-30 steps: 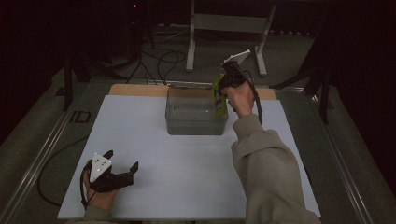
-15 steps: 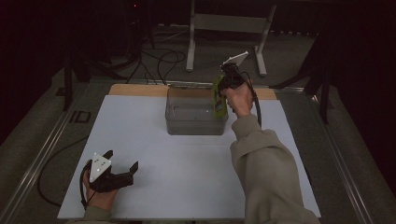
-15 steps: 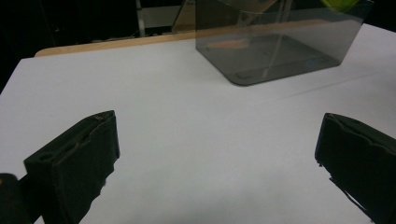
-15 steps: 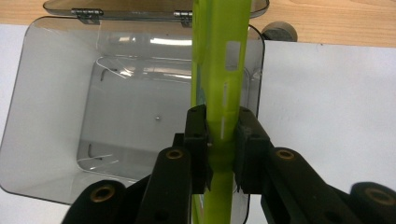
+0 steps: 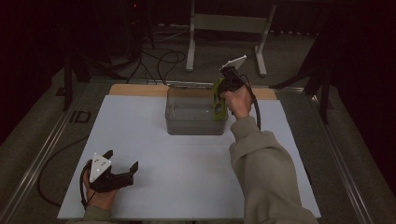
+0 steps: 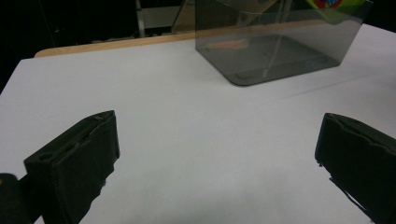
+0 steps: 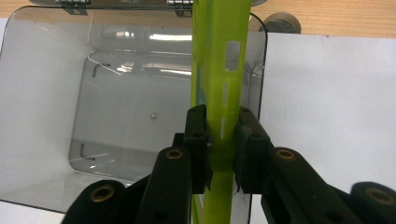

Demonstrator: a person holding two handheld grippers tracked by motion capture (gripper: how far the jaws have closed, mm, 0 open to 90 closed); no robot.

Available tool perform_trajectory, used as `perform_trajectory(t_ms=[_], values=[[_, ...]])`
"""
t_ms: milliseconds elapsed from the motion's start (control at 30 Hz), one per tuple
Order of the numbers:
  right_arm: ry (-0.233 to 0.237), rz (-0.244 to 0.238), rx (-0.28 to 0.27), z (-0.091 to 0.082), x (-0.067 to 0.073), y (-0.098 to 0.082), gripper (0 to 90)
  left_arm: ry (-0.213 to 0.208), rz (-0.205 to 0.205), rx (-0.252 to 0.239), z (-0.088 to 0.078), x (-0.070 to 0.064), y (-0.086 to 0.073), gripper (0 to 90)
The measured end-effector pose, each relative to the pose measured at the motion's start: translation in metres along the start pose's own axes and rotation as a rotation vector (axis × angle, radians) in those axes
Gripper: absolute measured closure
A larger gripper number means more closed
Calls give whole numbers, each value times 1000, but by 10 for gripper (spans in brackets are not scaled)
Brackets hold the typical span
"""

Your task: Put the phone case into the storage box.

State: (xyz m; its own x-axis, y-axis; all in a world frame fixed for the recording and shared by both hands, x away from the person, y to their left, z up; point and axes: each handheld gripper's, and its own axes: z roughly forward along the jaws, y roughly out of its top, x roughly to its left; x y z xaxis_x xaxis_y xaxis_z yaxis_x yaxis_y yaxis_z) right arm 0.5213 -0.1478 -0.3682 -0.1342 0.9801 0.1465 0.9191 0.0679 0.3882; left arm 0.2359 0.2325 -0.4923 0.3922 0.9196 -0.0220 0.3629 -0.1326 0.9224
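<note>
Resting at near left of white table [image 5: 187, 186]: left gripper [image 5: 122, 163], jaws spread wide, nothing between them. Farther, mid-table toward back edge: clear bin [image 5: 196, 122], open-topped. Above bin's right wall: right gripper [image 7: 220, 140], jaws clamped on a lime-green packet [image 7: 219, 60], packet hanging over bin's interior.

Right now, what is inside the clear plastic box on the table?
The clear box looks empty: its bare floor shows through in the right gripper view. The right gripper holds a green packet above its right side. The packet covers a strip of the floor.
</note>
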Motion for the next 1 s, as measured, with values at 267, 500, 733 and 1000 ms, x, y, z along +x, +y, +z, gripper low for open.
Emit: perform_trajectory(t_ms=[267,500,733,1000], values=[[8,2,12,9,2,-2,777,4,-2,-2,-1,1,0,7],[13,18,31,19,-2,-4,777,5,-1,-1,-1,1,0,7],[11,18,41,24,-2,-5,776,5,-1,-1,-1,0,0,6],[8,21,59,33,0,-6,776,5,-4,-4,-2,1,0,7]])
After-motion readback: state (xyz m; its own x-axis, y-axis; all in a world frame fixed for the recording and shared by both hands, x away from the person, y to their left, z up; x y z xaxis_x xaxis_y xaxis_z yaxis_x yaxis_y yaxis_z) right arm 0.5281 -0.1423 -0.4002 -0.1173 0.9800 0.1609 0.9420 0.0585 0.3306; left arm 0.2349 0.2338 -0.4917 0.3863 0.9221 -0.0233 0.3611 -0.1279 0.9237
